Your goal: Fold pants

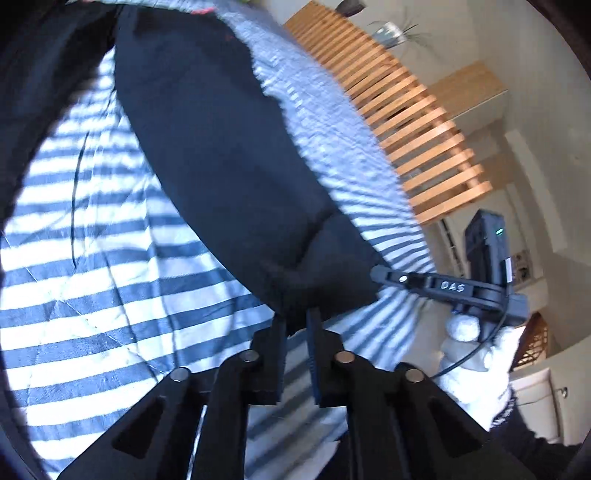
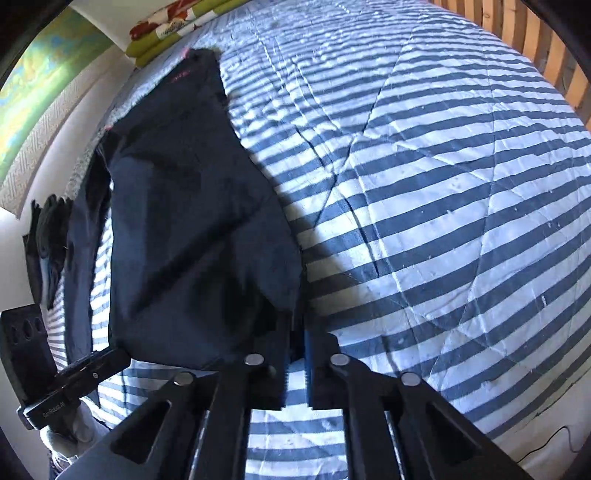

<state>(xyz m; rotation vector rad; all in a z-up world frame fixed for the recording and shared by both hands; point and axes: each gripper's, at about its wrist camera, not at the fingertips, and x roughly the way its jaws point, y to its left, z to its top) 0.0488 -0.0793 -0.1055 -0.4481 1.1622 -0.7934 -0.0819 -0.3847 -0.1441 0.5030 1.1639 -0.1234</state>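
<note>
Nearest the left wrist camera, at 6 o'clock, the left gripper (image 1: 295,325) has its jaws drawn narrow, pinching a bunched corner of the pants (image 1: 221,155). From that pinch the dark navy cloth runs up toward 11 o'clock as one long leg lying on the striped quilt (image 1: 92,295). At 3 o'clock in the same view the right gripper (image 1: 384,275) meets the same end of the cloth, carried by a hand in a white glove (image 1: 476,354) with a thin black cable looping beside it. Past the edge of the bedding, from 1 to 3 o'clock, stands a wooden slatted frame (image 1: 417,122).

Nearest the right wrist camera, also at 6 o'clock, the right gripper (image 2: 295,332) is likewise closed down narrow on the lower edge of the pants (image 2: 184,221). The fabric spreads from there toward 11 o'clock, and small pink stitching shows near its far end. At 8 o'clock the left gripper (image 2: 107,363) touches the cloth's lower left corner. The blue-and-white striped quilt (image 2: 443,184) fills the view from 12 to 4 o'clock, creased along its seams. Farthest off, at 11 o'clock, a green cushion with red flowers (image 2: 166,26) lies at the bed's far edge, against a white wall.
</note>
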